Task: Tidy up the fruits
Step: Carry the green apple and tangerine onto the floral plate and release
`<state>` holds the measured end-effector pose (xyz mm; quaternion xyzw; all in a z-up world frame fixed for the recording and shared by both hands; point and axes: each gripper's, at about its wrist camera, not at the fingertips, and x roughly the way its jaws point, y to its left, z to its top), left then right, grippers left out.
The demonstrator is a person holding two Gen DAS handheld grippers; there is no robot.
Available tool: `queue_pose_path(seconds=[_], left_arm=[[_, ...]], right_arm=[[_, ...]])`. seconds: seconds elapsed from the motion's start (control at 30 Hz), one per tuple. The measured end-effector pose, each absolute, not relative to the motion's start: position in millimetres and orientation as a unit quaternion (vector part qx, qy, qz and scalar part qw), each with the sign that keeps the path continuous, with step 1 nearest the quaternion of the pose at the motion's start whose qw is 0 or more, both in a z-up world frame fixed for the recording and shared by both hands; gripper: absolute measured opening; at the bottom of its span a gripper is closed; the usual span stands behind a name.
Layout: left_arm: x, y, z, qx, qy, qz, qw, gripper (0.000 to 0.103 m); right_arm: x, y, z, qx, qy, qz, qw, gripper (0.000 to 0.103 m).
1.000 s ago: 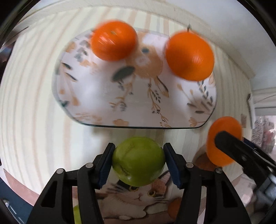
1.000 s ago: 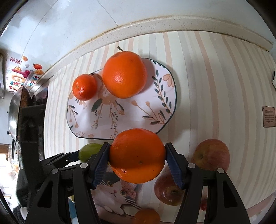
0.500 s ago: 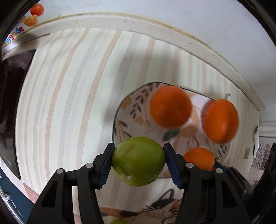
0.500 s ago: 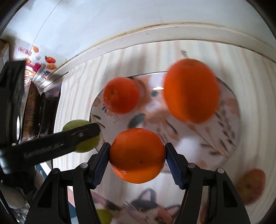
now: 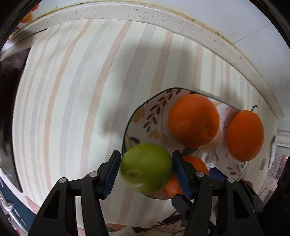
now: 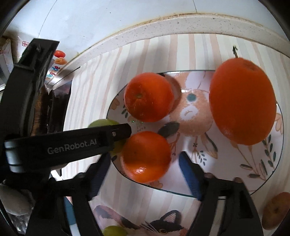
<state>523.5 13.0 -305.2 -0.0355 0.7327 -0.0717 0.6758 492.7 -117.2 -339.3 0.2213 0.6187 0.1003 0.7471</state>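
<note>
The flowered plate lies on a striped cloth and holds a tangerine and a big stemmed orange. My left gripper points straight down at the plate's left rim. Its jaws are opening, and the green apple is blurred between the pads, just free of them. My right gripper is over the plate's near left part with its jaws opening wide. An orange rests on the plate between them, with a gap on each side. In the right wrist view, the left gripper's finger crosses in front and hides most of the apple.
A cat-print mat lies in front of the plate, with a green fruit on it. A reddish apple sits at the lower right. The speckled counter ledge and wall are behind, and a dark stove is at the left.
Both grippers moved from over the cat mat to the plate. The right jaws spread and let go of the orange, which now lies on the plate. The left jaws widened slightly around the apple.
</note>
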Motion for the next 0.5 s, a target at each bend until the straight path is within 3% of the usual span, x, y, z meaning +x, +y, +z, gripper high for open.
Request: queue_pose_path(seconds=[0.07, 0.17, 0.37, 0.5], left_arm=[[525.5, 13.7, -301.1, -0.036, 0.727, -0.075, 0.681, 0.060], [529.5, 9.9, -294.6, -0.036, 0.720, -0.080, 0.688, 0.070], [520.6, 13.4, -274.4, -0.015, 0.698, -0.069, 0.712, 0.071], [502.0, 18.4, -253.9, 0.001, 0.676, -0.057, 0.735, 0.072]], right_arm=[[493.9, -117.6, -335.3, 0.219, 0.618, 0.101, 0.748, 0.083], [493.8, -120.4, -330.6, 0.208, 0.621, 0.094, 0.750, 0.083], [484.8, -132.0, -313.7, 0.194, 0.621, 0.066, 0.757, 0.084], [473.3, -144.1, -297.7, 0.166, 0.619, 0.026, 0.767, 0.094]])
